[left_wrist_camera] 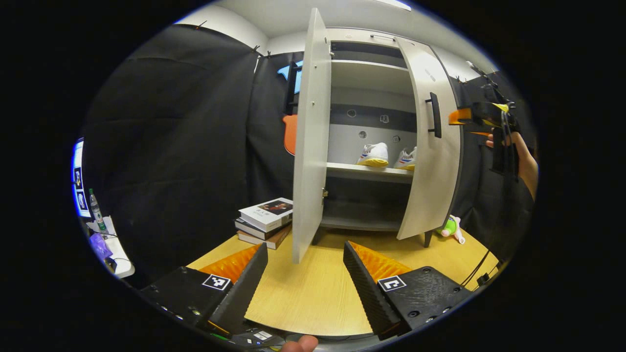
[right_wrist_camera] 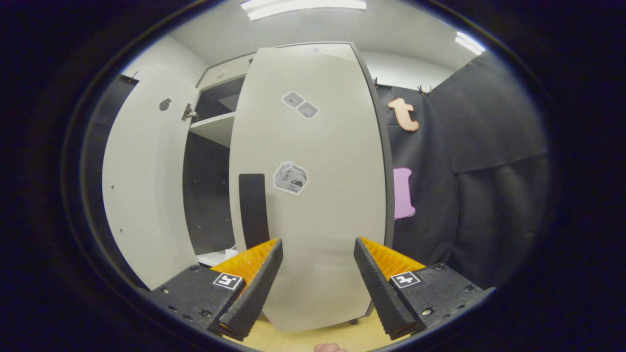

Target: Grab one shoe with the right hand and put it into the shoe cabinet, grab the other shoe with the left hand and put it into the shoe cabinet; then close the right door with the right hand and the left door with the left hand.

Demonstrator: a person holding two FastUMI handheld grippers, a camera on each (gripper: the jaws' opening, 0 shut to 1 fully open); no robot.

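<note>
Both shoes (left_wrist_camera: 374, 155) sit on the middle shelf of the shoe cabinet (left_wrist_camera: 367, 127), and with the right gripper (right_wrist_camera: 318, 259) spread empty facing the right door (right_wrist_camera: 313, 195), a push could glance off; the left gripper (left_wrist_camera: 305, 266) hangs open.

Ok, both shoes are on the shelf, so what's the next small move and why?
Probably ease the right gripper forward against the right door to swing it shut. Both shoes sit on the shelf, both doors stand open, and that gripper faces the door's outer face beside its handle.
</note>
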